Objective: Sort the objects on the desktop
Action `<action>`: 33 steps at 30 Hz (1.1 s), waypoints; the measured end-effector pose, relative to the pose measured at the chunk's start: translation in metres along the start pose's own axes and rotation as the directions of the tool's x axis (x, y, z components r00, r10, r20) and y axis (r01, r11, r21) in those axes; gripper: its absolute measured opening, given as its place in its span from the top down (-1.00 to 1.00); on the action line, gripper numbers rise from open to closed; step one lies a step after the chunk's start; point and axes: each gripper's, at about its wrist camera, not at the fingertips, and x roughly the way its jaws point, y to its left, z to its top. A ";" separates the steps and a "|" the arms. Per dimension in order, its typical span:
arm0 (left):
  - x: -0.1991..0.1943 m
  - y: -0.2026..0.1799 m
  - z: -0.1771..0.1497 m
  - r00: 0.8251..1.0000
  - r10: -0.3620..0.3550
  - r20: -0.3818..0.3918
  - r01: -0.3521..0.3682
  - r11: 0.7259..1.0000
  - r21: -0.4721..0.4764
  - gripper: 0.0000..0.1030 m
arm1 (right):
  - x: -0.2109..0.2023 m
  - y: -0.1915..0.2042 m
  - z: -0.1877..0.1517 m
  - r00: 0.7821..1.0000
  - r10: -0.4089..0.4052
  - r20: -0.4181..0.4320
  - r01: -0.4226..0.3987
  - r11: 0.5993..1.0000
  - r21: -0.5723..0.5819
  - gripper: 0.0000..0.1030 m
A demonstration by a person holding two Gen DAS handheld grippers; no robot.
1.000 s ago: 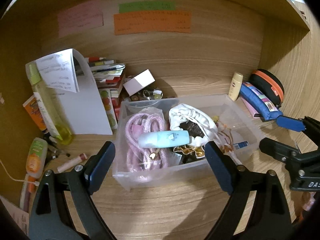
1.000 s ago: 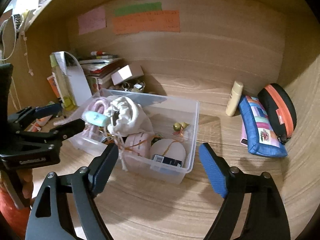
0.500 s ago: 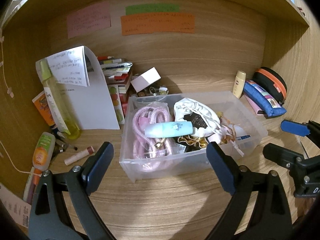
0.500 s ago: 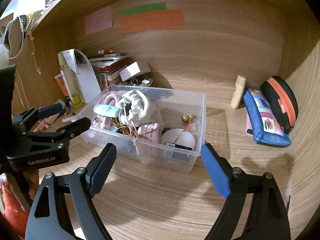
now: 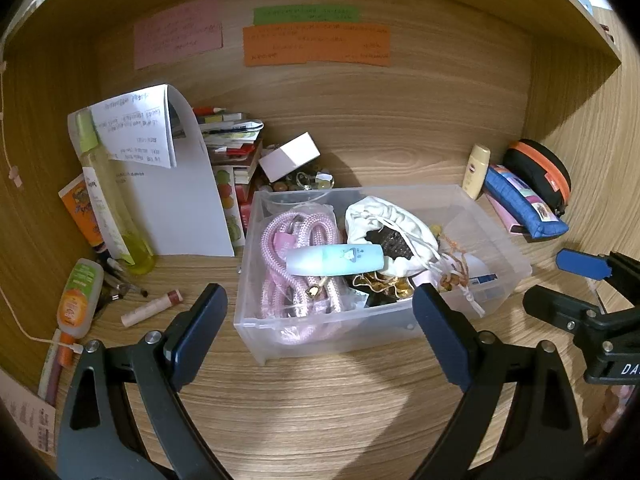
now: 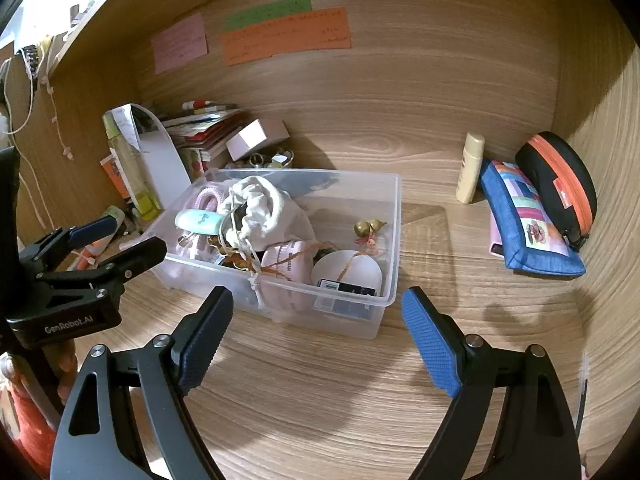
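Wooden desk (image 5: 320, 408), clear bin (image 5: 500, 240), paper notes (image 5: 316, 44)

Both wrist views face the clear bin (image 5: 500, 240) (image 6: 384, 240) from nearby.

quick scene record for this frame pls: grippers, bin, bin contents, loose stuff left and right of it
left gripper: open, empty, short of bin
right gripper: open, empty
bin: clear plastic, on wooden desk
in bin: pink rope, mint tube on top, white drawstring pouch
left of bin: lip balm, yellow bottle
right of bin: cream bottle, blue pouch, black case
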 end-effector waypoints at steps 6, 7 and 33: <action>0.000 0.000 0.001 1.000 -0.003 0.000 0.003 1.000 -0.003 -0.84 | 0.000 0.002 0.000 1.000 0.001 0.000 -0.001 1.000 -0.010 -0.64; 0.000 0.000 0.001 1.000 -0.004 0.000 0.004 1.000 -0.002 -0.84 | 0.001 0.003 0.000 1.000 0.003 -0.001 -0.003 1.000 -0.011 -0.64; -0.002 0.008 0.001 1.000 -0.003 0.004 0.003 0.999 -0.043 -0.98 | -0.001 0.010 -0.002 1.000 0.007 -0.010 -0.008 0.999 -0.049 -0.64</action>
